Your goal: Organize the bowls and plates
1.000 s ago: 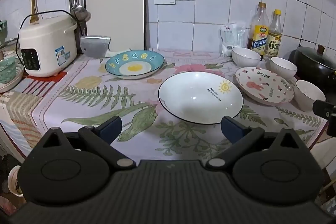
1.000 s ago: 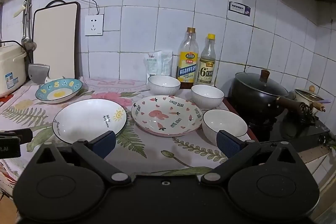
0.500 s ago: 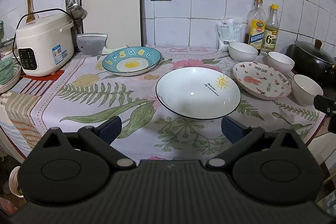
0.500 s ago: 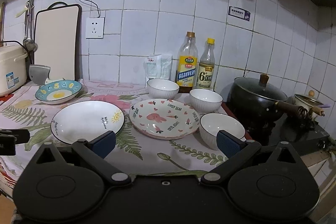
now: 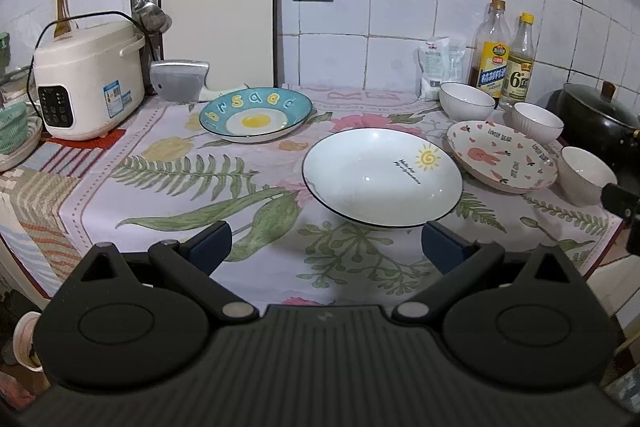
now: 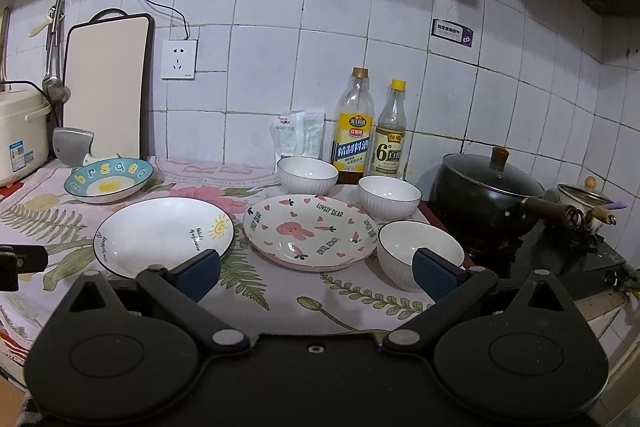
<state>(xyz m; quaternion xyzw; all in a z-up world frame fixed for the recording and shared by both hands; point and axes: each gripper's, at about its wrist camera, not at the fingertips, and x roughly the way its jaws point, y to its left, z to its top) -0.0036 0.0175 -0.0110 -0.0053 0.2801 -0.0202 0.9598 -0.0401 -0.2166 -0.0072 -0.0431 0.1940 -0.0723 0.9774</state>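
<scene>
Three plates lie on the floral cloth: a blue egg-pattern plate [image 5: 256, 114] [image 6: 109, 179] at the back left, a white sun plate [image 5: 382, 177] [image 6: 164, 234] in the middle, and a pink rabbit plate [image 5: 502, 156] [image 6: 310, 230] to its right. Three white bowls stand around the pink plate: one at the back [image 5: 467, 101] [image 6: 307, 175], one further right [image 5: 537, 121] [image 6: 389, 196], one nearest the front edge [image 5: 586, 175] [image 6: 416, 251]. My left gripper [image 5: 326, 247] is open, short of the white plate. My right gripper [image 6: 316, 273] is open before the pink plate and the near bowl.
A rice cooker [image 5: 86, 83], a cleaver [image 5: 180, 81] and a cutting board [image 5: 218, 23] stand at the back left. Two bottles [image 6: 354, 129] and a bag [image 6: 296, 137] line the wall. A black lidded pot [image 6: 486, 195] sits on the stove at right.
Both grippers have pulled back and tilted up slightly, so the dishes sit a little lower and smaller in view. Nothing on the counter has moved.
</scene>
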